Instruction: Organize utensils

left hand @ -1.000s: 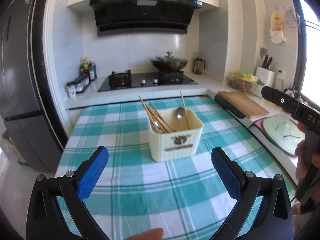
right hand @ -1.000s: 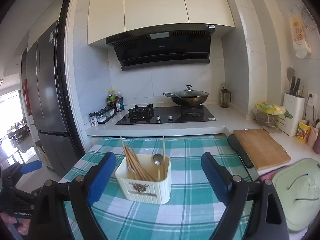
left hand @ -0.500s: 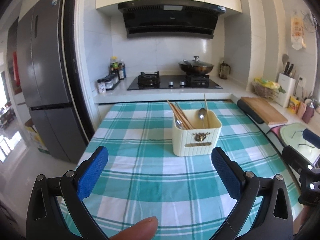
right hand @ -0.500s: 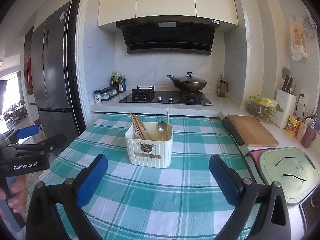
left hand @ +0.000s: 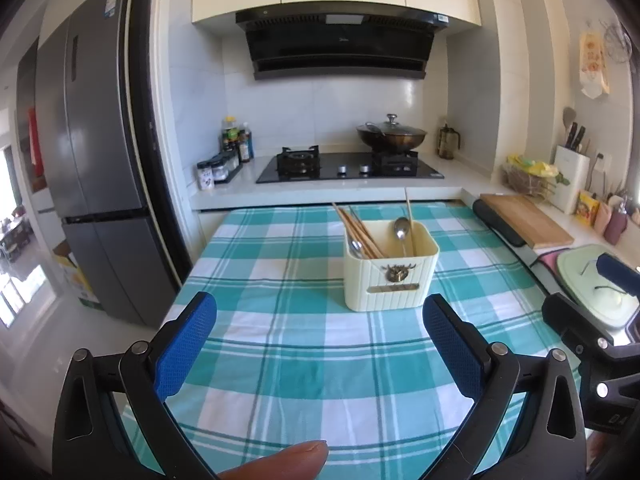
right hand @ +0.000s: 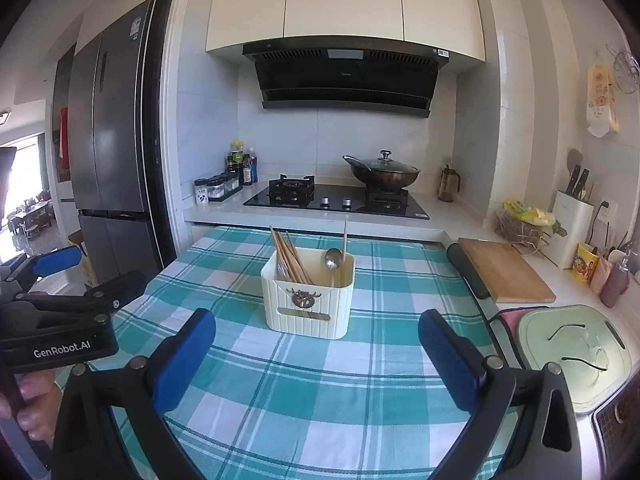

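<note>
A cream ribbed utensil holder stands on the teal checked tablecloth. Several wooden chopsticks lean in its left part, and a metal spoon with one upright chopstick stands in its right part. My left gripper is open, well short of the holder, nothing between its blue pads. My right gripper is also open and empty, a little in front of the holder. Each gripper shows at the edge of the other's view.
Behind the table runs a counter with a gas hob, a lidded wok and spice jars. To the right lie a cutting board and a pale green lid. A grey fridge stands left.
Both grippers have drawn back from the holder, which now looks smaller and farther. The right gripper's jaws opened a little wider. The left view swung left, showing more of the fridge.
</note>
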`<action>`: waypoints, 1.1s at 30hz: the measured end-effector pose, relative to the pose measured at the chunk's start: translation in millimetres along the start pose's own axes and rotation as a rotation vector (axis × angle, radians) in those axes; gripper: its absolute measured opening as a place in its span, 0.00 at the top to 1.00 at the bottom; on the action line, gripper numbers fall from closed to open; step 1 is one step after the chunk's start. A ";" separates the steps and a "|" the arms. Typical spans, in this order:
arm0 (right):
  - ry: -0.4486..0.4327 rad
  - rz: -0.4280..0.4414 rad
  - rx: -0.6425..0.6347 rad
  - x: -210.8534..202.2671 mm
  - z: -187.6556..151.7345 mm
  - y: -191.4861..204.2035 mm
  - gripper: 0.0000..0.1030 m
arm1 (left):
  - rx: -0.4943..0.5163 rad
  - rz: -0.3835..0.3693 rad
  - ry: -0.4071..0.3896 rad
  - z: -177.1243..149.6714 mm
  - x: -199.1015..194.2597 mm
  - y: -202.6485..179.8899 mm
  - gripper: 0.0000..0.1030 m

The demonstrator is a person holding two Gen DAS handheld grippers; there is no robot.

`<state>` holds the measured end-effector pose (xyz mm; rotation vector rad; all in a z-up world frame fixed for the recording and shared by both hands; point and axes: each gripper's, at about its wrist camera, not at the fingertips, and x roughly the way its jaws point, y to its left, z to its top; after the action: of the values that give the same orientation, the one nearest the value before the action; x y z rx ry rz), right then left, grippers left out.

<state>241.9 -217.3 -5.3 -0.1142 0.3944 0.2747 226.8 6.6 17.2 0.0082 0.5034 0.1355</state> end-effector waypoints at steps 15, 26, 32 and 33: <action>-0.011 0.007 0.018 -6.6 4.1 0.7 0.00 | 0.007 0.006 0.039 -1.4 5.8 -1.2 0.00; -0.012 0.007 0.015 -7.7 5.2 2.1 0.00 | 0.005 0.015 0.049 -2.3 8.5 0.6 0.00; -0.011 0.006 0.013 -7.2 5.0 2.5 0.00 | 0.004 0.014 0.052 -2.8 9.2 0.4 0.00; -0.011 0.007 0.013 -7.2 5.0 2.6 0.00 | 0.004 0.013 0.053 -2.6 9.2 0.7 0.00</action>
<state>236.6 -215.7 1.9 -0.0983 0.3859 0.2794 233.4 8.5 10.5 0.0119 0.5570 0.1477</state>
